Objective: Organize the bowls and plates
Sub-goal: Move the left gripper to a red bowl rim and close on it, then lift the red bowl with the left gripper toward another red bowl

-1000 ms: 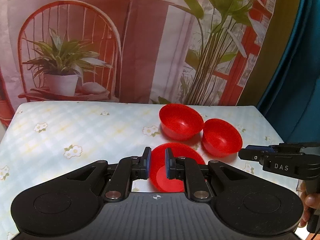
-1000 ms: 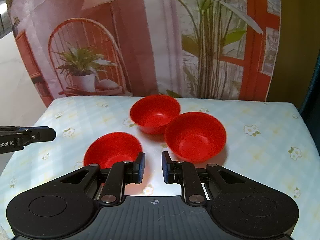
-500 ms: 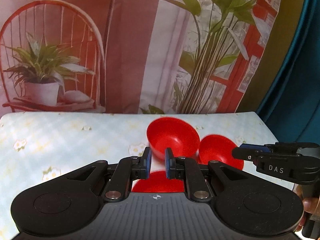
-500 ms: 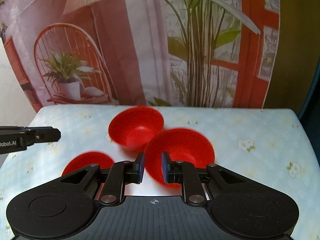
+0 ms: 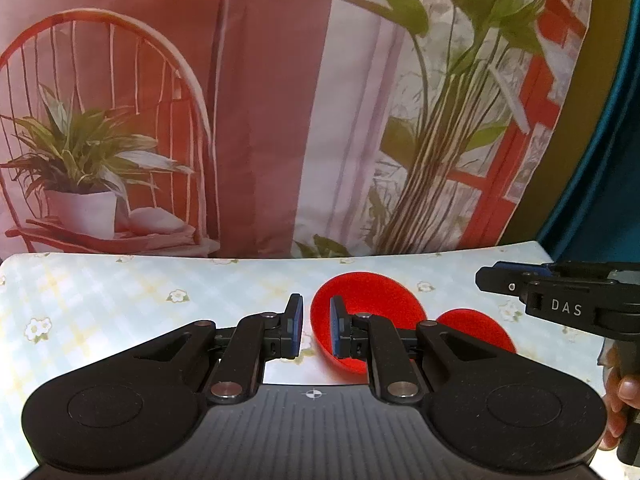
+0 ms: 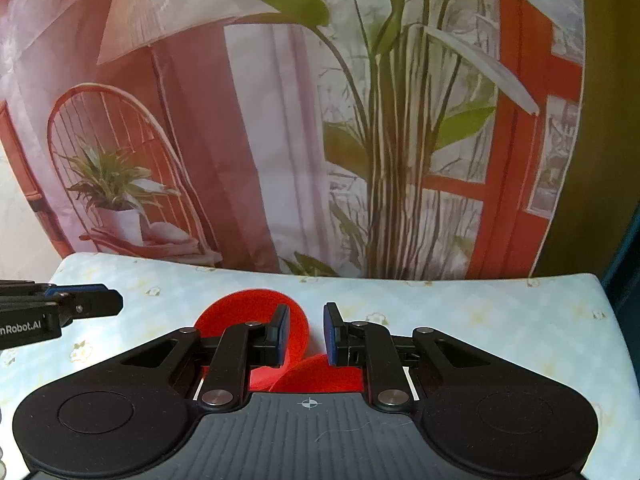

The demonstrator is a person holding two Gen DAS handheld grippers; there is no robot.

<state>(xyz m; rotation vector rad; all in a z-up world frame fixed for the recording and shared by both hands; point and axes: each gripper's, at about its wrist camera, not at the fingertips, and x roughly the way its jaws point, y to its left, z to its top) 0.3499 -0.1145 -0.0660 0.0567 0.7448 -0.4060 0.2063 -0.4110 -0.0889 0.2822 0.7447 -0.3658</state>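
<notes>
Red bowls (image 5: 362, 308), "DAS" on right tongs (image 5: 486, 278), "nRobot.AI" on left tongs (image 6: 116, 302)

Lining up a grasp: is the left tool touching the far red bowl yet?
Apart. The right wrist view shows the left tool's tip with bare tablecloth between it and the far red bowl.
</notes>
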